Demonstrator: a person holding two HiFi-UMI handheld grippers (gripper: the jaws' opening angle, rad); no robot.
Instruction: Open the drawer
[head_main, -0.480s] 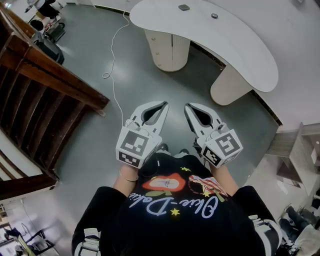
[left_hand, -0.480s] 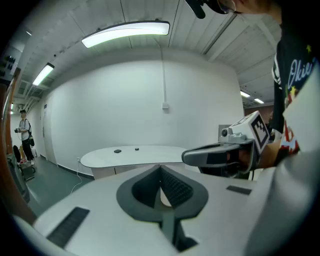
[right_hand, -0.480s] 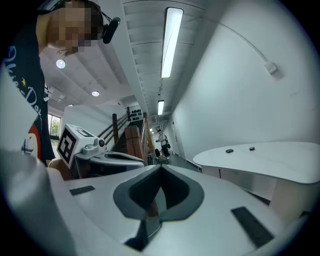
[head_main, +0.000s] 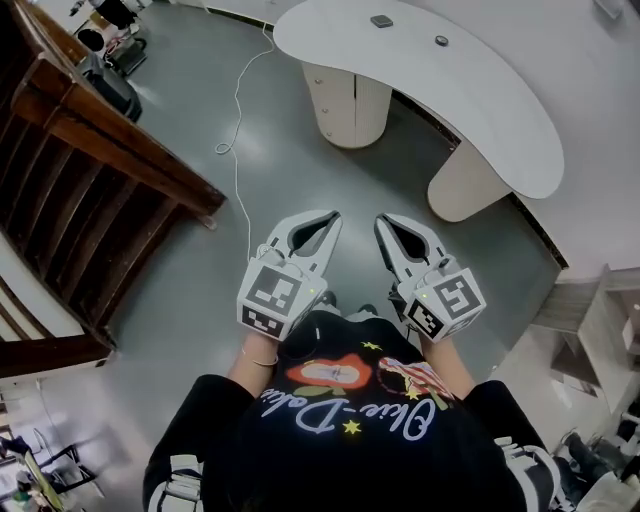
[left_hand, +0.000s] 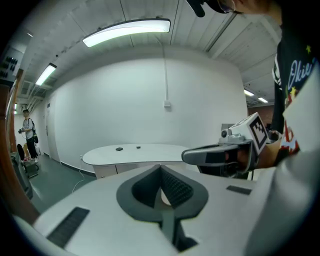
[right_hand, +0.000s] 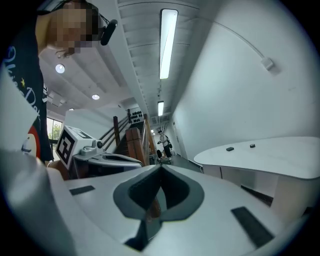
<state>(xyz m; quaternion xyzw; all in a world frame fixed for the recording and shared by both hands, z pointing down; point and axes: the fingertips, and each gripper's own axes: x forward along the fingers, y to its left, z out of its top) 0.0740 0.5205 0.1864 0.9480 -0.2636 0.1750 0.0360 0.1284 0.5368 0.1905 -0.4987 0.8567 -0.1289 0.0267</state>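
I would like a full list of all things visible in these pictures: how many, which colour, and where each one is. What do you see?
table: 1, white, curved top, ahead of the grippers
pedestals: 2, cream, under the table
small objects: 2, dark, on the table top, too small to identify
cable: 1, white, on the floor left of the table
staircase: 1, brown wood, at the left
floor: 1, grey
distant person: 1, far left in the left gripper view
shirt: 1, black with print, worn by the person
left gripper: 1, white, shut, empty
right gripper: 1, white, shut, empty
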